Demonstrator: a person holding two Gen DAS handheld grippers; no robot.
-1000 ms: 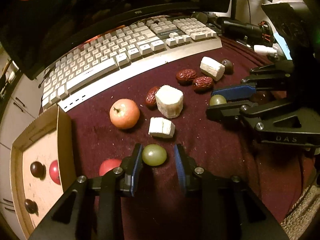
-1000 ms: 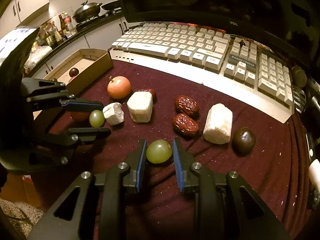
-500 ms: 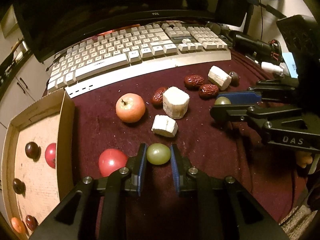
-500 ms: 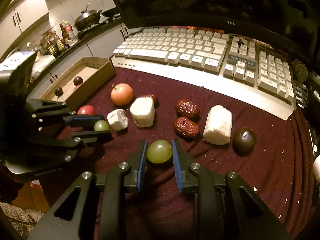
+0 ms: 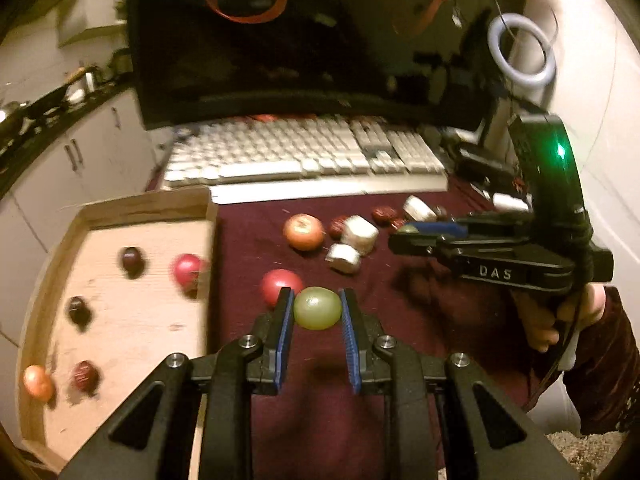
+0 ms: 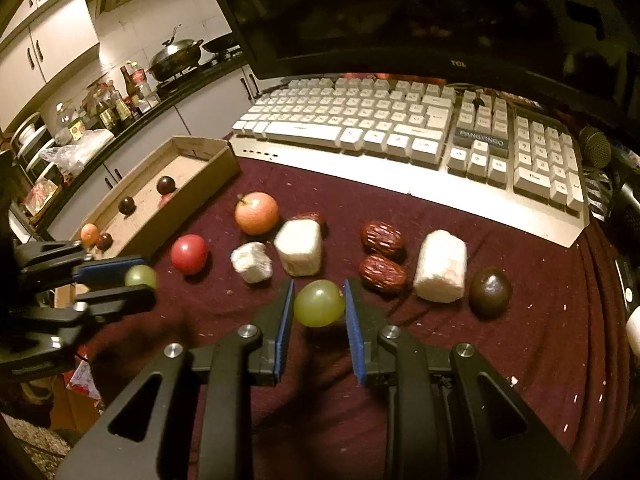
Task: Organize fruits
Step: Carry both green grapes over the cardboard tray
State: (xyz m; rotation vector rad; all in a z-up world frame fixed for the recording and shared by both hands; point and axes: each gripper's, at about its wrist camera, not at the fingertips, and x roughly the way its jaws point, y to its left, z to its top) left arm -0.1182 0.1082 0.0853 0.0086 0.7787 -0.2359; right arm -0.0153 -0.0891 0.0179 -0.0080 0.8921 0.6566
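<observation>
Your left hand-held gripper (image 5: 317, 312) is pinching a green grape (image 5: 317, 307) between its blue pads, lifted above the maroon cloth (image 5: 360, 360) on the table. At its 11 o'clock a red fruit (image 5: 280, 285) lies on the cloth, just beside the wall of the cardboard tray (image 5: 48, 280) at 9 o'clock. That tray holds a red fruit, three dark ones and an orange one near its close corner.

Your right hand-held gripper (image 6: 319, 306) is likewise clamped on a second green grape (image 6: 319, 303), raised off the cloth. From it, a small white chunk (image 6: 252, 262) sits at 11 o'clock, a larger white chunk (image 6: 299, 247) at 12 with a peach-coloured apple (image 6: 256, 213) beyond it. Two wrinkled red dates (image 6: 382, 256) lie at 1 o'clock, then a white cylinder (image 6: 440, 266) and a dark round fruit (image 6: 490, 292) toward 3 o'clock. A third date is partly hidden behind the larger chunk.

Farther out at 12 o'clock runs the white keyboard (image 6: 400, 128) under a dark monitor (image 6: 440, 12)
</observation>
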